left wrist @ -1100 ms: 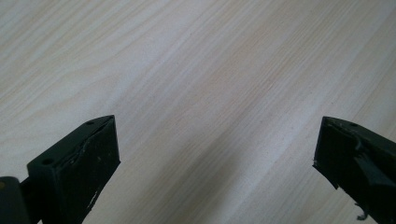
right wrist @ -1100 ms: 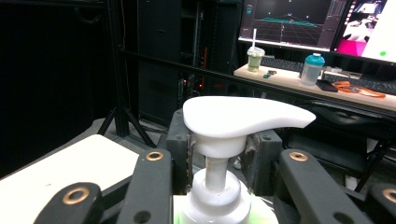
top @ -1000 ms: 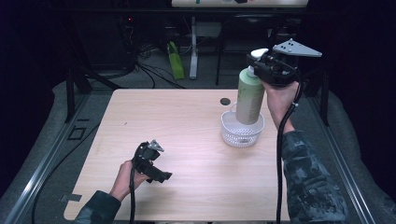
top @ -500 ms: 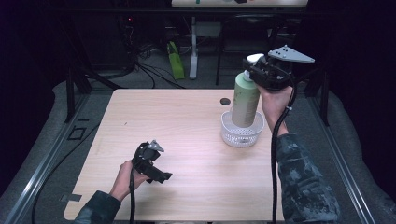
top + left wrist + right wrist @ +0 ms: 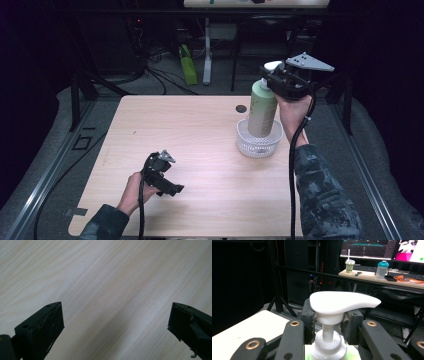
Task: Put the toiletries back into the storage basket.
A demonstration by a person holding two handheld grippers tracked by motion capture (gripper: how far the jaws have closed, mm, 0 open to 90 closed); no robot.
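Pump bottle (image 5: 262,109), pale green with a white pump head, stands upright with its base inside the white mesh basket (image 5: 259,144) on the right half of the wooden table (image 5: 200,130). The right gripper (image 5: 280,82) is clenched on the bottle just under the pump; in the right gripper view the white pump head (image 5: 342,302) rises between the two black jaws, with the bottle's neck and green shoulder below it. The person's right hand (image 5: 291,112) holds that gripper from behind the bottle, forearm rising steeply from the lower right edge, and the grey three-cornered plate sits level on top of the gripper. The cable hangs down along the sleeve.

The basket holds nothing but the bottle's lower part. A small dark round spot (image 5: 241,108) lies on the table just behind the basket.

Well apart, near the front left of the table, the left gripper (image 5: 162,175) rests low over the bare wood in the person's left hand (image 5: 132,192). Its jaws stand wide apart and released in the left gripper view, with bare table between them.

Compared with a second ago, the bottle and the right gripper sit a little lower and further left, the base now deeper in the basket. The left gripper has kept its place.
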